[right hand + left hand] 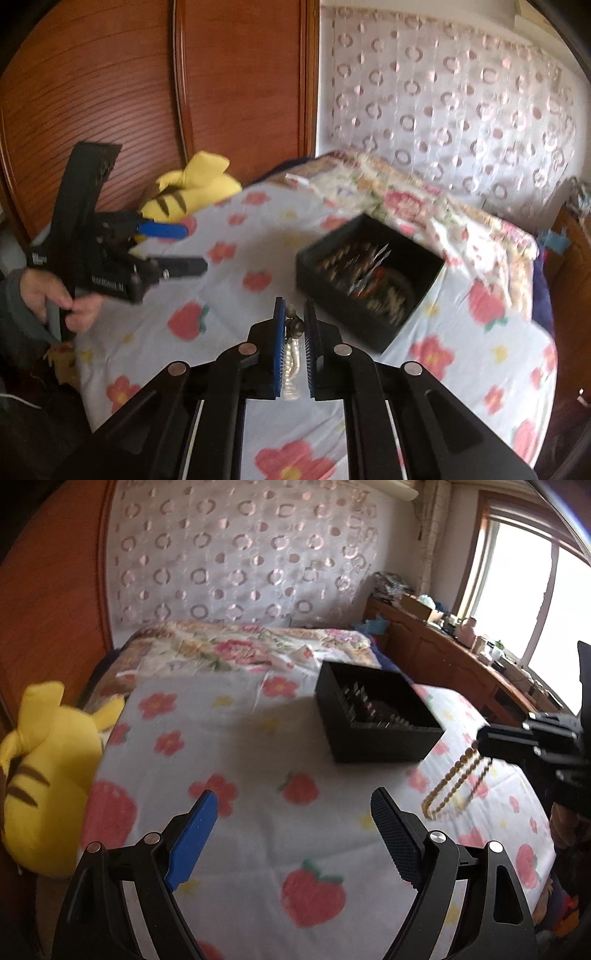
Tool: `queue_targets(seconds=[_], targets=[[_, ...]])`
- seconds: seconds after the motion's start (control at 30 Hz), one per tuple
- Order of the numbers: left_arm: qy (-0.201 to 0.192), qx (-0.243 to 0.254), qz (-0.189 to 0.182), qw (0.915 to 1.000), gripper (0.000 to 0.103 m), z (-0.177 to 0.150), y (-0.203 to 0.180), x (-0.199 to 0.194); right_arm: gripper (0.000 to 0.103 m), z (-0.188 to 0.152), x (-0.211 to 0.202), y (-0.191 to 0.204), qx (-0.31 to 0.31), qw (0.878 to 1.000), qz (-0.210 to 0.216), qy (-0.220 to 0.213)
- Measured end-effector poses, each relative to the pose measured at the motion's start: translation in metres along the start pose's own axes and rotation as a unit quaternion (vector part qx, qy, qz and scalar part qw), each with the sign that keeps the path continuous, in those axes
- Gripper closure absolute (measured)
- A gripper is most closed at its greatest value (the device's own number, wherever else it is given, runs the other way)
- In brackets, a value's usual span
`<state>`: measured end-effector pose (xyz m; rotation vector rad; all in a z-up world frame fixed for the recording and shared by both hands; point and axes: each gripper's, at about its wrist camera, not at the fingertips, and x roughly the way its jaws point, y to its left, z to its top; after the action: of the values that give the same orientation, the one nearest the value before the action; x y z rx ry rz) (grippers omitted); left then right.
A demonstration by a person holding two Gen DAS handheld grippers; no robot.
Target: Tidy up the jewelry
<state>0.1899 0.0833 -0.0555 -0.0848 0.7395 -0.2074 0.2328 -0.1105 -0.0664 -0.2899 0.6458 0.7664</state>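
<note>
A black jewelry box (384, 746) with several pieces inside sits on the strawberry-print bed sheet (258, 849). In the left wrist view my left gripper (295, 806) is open over bare sheet, nothing between its fingers. To its right, my right gripper (480, 738) holds a gold-brown bead necklace (454, 786) that dangles above the sheet in front of the box. From the right wrist view, the right gripper (294, 310) is shut on pale beads of the necklace (291, 362), just short of the box (421, 310). The left gripper (192, 247) stands open at the far left.
A yellow striped plush (44, 775) lies at the bed's left edge by a wooden wardrobe (110, 92). A folded floral quilt (240, 646) lies behind the box. A cluttered wooden dresser (443, 653) runs under the window. A person's hand (40, 291) grips the left tool.
</note>
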Motion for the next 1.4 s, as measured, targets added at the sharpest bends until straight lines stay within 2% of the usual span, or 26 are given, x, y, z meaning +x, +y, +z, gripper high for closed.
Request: queue_targets(seconds=[0.17,0.27,0.37,0.53,0.7,0.77,0.8,1.07,1.23,1.27,1.33,1.4], targets=[[-0.023,0.024,-0.002,0.9995,0.021,0.026,-0.017,0.002,0.092,0.029,-0.013,-0.013,-0.009,0.999,-0.018,-0.032],[-0.038,0.033,0.000,0.9987,0.011,0.040,-0.024,0.005,0.092,0.049,-0.017,-0.022,-0.015,0.998,-0.026,-0.050],[-0.044,0.038,0.003,0.9983,0.011,0.050,-0.027,0.010,0.092,0.063,-0.014,-0.031,-0.020,0.997,-0.037,-0.058],[-0.041,0.037,0.013,0.9984,0.010,0.059,-0.029,0.022,0.092,0.070,0.010,-0.044,-0.012,0.998,-0.038,-0.042],[-0.036,0.027,0.017,0.9988,0.008,0.055,-0.027,0.031,0.090,0.055,0.043,-0.059,0.013,0.999,-0.047,-0.012],[-0.034,0.026,0.019,0.9989,0.008,0.052,-0.028,0.033,0.080,0.048,0.051,-0.064,0.026,0.998,-0.055,-0.003],[-0.034,0.026,0.020,0.9989,0.008,0.050,-0.029,0.033,0.067,0.044,0.053,-0.066,0.031,0.998,-0.060,-0.002],[-0.030,0.036,0.018,0.9987,0.008,0.031,-0.048,0.021,0.065,0.019,0.026,-0.069,0.079,0.994,-0.069,-0.018],[-0.039,0.035,0.027,0.9983,0.008,0.013,-0.062,0.004,0.057,-0.013,-0.003,-0.056,0.117,0.988,-0.091,-0.031],[-0.042,0.036,0.031,0.9980,0.008,0.009,-0.066,-0.001,0.055,-0.022,-0.010,-0.051,0.123,0.987,-0.098,-0.034],[-0.050,0.037,0.040,0.9972,0.008,0.000,-0.073,-0.011,0.042,-0.037,-0.024,-0.040,0.133,0.984,-0.110,-0.044],[-0.060,0.038,0.047,0.9964,0.008,-0.008,-0.081,-0.023,0.033,-0.046,-0.035,-0.031,0.141,0.981,-0.119,-0.054]])
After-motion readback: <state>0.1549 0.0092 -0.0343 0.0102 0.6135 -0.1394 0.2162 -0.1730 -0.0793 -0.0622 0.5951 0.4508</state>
